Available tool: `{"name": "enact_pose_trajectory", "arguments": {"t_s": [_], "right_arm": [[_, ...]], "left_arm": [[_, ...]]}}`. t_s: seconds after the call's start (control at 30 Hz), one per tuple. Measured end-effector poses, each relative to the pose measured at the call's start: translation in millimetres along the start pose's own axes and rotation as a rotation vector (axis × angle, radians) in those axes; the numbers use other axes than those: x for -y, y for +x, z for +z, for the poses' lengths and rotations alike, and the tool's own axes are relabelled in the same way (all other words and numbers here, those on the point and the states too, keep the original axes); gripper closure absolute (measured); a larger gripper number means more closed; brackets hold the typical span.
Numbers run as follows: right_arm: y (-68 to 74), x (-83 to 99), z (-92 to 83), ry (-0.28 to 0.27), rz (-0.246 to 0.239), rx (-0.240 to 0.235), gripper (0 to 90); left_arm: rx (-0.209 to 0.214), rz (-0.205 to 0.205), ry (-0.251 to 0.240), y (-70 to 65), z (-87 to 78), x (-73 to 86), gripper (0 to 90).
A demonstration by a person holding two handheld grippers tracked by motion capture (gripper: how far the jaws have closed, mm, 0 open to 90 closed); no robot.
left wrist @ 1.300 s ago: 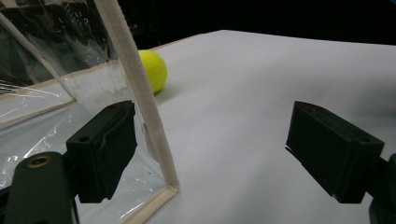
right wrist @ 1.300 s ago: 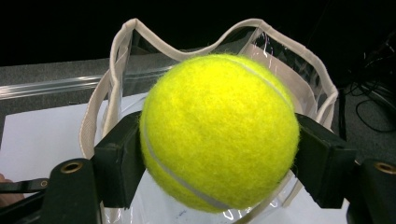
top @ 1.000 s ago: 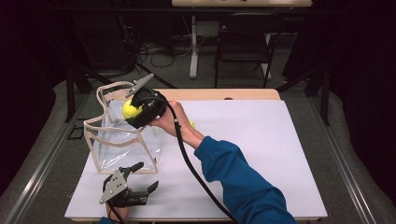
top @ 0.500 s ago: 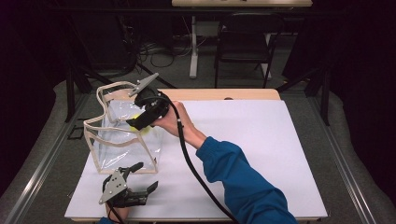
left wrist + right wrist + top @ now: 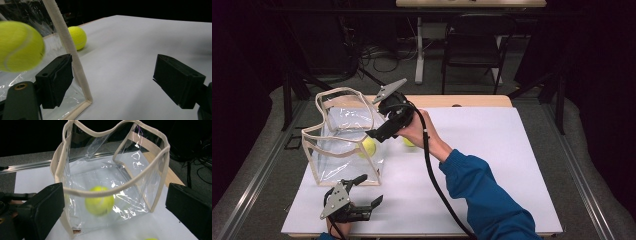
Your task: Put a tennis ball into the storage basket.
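Yellow tennis ball lies inside clear bag, right gripper open-jawed above.

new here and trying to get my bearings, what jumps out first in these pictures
A yellow tennis ball, blurred, sits inside the clear plastic bag with beige trim at the white table's left side. The right gripper stands open at the bag's rim. A second yellow tennis ball lies on the table just outside the bag.
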State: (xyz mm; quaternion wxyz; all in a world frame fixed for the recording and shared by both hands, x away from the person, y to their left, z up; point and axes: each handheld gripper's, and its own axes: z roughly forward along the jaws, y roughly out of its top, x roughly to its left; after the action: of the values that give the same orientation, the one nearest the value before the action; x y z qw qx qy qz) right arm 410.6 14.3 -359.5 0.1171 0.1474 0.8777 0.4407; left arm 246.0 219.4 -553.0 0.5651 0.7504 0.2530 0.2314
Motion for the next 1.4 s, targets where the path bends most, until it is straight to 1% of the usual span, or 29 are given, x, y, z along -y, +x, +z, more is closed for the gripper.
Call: {"name": "enact_pose_trajectory", "arguments": {"t_s": [0.07,0.13,0.23,0.27,0.4,0.57,0.7,0.77,0.9,1.03,1.07,1.1,1.13,1.2,1.23,1.3,1.37,1.4], "right_arm": [[0.0,4.8,-3.0,-0.003,0.005,0.0,1.5],[0.4,9.2,-4.8,0.004,0.004,0.003,1.5],[2.9,16.2,-6.7,0.018,-0.002,0.009,1.5],[3.9,19.0,-7.8,0.022,-0.004,0.008,1.5],[5.1,26.9,-10.6,0.029,-0.001,0.012,1.5],[2.1,36.3,-14.2,0.028,0.015,0.019,1.5],[0.8,43.7,-15.5,0.031,0.009,0.03,1.1],[0.0,47.6,-15.9,0.033,0.015,0.025,0.8],[-1.9,55.1,-16.6,0.037,0.021,0.034,0.7],[-4.8,63.0,-17.8,0.036,0.038,0.043,0.7],[-5.6,65.0,-17.8,0.039,0.038,0.044,0.7],[-6.1,67.0,-17.8,0.042,0.04,0.047,0.7],[-6.5,69.1,-18.1,0.043,0.043,0.046,0.7],[-7.6,73.7,-18.9,0.048,0.048,0.048,0.7],[-8.2,76.2,-19.2,0.05,0.053,0.048,0.7],[-9.9,81.3,-20.0,0.051,0.058,0.054,0.6],[-12.4,87.5,-21.1,0.052,0.072,0.061,0.6],[-13.4,89.4,-21.2,0.054,0.076,0.065,0.6]], "left_arm": [[-0.003,0.001,0.002,0.1,-0.3,0.0,15.9],[-0.002,-0.003,-0.003,-0.8,-0.2,-0.2,15.9],[0.007,0.004,0.0,-1.3,-0.1,-0.9,15.9],[-0.001,0.004,-0.001,-1.8,0.5,-0.7,15.9],[0.004,0.005,0.001,-0.7,0.7,-0.4,15.9],[0.003,0.001,0.002,-0.8,1.2,-0.3,15.9],[0.01,0.007,0.004,-1.3,1.1,-1.1,15.9],[0.006,0.003,0.005,-1.2,1.6,-0.6,15.9],[0.003,0.001,0.002,-0.8,1.4,-0.3,15.9],[0.006,0.006,0.01,-0.8,1.2,-0.6,15.9],[0.003,0.002,0.001,-1.5,1.5,-0.8,15.9],[0.004,0.007,0.001,-1.3,1.6,-1.0,15.9],[0.004,0.004,0.001,-1.4,3.2,-0.9,15.9],[0.011,0.009,0.015,-0.4,3.7,-0.8,15.9],[0.006,0.003,0.005,-0.5,4.0,-0.4,15.9],[0.002,0.003,0.007,0.6,3.3,-0.2,15.9],[0.007,0.003,0.001,0.9,2.7,-0.3,15.9],[0.0,0.002,0.001,-0.1,2.6,-0.5,15.9]]}}
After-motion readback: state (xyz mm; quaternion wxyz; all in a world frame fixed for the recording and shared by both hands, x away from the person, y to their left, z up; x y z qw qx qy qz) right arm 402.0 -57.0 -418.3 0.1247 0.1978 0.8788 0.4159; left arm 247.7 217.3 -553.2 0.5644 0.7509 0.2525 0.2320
